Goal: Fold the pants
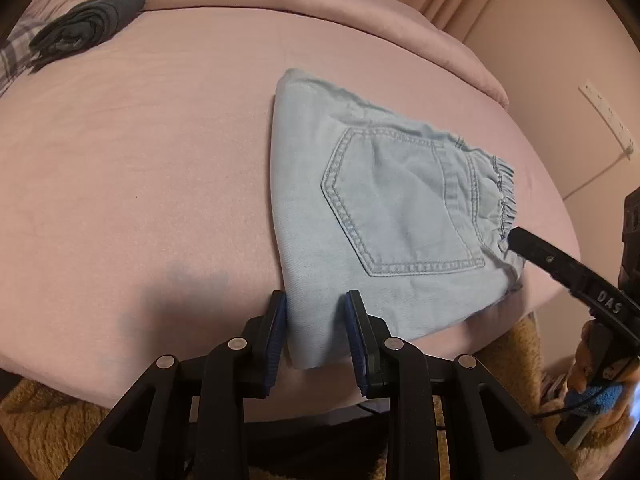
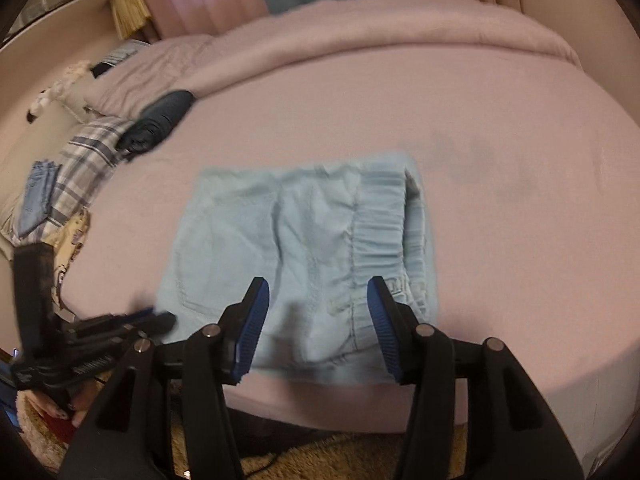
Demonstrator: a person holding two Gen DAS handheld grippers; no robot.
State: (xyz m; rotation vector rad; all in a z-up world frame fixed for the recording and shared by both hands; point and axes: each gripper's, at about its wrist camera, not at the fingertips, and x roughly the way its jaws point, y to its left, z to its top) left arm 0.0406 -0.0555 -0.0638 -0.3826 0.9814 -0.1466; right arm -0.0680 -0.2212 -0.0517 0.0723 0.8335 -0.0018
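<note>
While I hold both tools over the pink bed (image 1: 160, 140), the folded light-blue pants (image 1: 384, 216) lie right of centre in the left wrist frame, pocket side up. My left gripper (image 1: 316, 320) has its jaws part-spread astride the near corner of the fold; whether the pads press the cloth I cannot tell. My right gripper (image 2: 318, 316), bottom centre of its own frame, stands spread above the elastic waistband, pinching nothing. Dark rolled clothing (image 1: 88, 26) sits upper left.
</note>
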